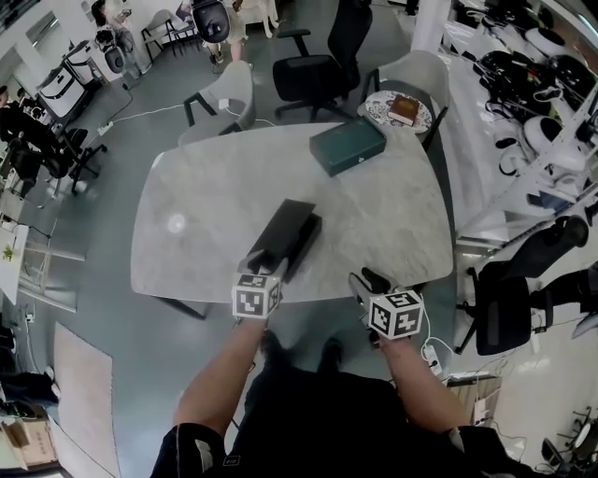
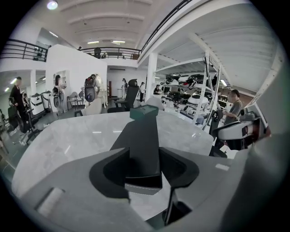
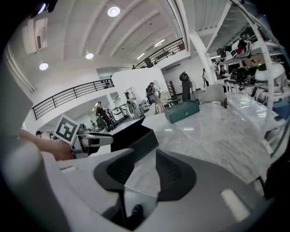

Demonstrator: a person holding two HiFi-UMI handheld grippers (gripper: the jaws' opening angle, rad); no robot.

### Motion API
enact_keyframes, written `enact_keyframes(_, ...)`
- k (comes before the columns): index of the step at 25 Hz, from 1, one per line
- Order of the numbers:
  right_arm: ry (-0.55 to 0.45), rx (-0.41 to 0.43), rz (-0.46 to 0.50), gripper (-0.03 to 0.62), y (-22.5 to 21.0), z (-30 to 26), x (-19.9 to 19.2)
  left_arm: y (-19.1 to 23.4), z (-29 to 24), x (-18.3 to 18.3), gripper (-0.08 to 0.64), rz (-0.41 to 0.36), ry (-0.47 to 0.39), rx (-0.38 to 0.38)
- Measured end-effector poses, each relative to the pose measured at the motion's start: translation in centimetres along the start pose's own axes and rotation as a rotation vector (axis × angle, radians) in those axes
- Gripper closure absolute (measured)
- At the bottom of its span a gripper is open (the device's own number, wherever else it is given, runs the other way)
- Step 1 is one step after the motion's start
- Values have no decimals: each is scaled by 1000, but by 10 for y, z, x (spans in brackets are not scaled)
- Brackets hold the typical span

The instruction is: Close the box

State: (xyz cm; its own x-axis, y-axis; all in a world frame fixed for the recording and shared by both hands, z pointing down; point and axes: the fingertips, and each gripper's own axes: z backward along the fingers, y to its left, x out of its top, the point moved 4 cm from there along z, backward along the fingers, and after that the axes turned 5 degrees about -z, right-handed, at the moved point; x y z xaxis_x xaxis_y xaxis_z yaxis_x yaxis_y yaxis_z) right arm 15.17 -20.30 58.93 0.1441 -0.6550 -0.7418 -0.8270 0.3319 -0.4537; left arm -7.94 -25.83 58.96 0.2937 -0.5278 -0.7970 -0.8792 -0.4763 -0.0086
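Centre frame, the left tool (image 1: 264, 269) straddles, released, the dark box's (image 1: 291, 231) near end on the tabletop (image 1: 374, 224), seemingly lining it up for closing, while the right tool (image 1: 367, 283) waits open and empty.

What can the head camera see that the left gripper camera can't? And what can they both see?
Only the head view shows both grippers from above, the left gripper and the right gripper, plus the person's arms and the grey floor.

Only the left gripper view shows the ceiling lights, the balcony railing, and, up close, the black box standing between that gripper's jaws.

Both show the black box, the green box and the marble table.
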Motion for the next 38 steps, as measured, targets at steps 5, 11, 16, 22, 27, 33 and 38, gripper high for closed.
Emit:
enact_keyframes(5, 7, -8, -3, 442, -4, 4, -7, -7, -7, -8, 347, -42, 34, 0)
enact_keyframes(11, 11, -20, -5, 442, -6, 6, -11, -11, -16, -17, 339, -84, 75, 17)
enact_keyframes(16, 11, -30, -13, 442, -13, 10, -15, -14, -23, -23, 337, -97, 103, 25)
enact_keyframes(22, 9, -36, -28, 442, -14, 9, -18, -14, -27, -25, 339, -83, 110, 15)
enact_keyframes(27, -1, -49, -14, 442, -12, 5, -14, -12, -17, -17, 344, -77, 73, -7)
enact_keyframes(33, -39, -17, 12, 442, 12, -2, 10, 13, 7, 7, 391, -73, -23, -28)
enact_keyframes(38, -93, 11, 17, 442, 44, -12, 39, 38, 33, 26, 393, -76, -97, -54)
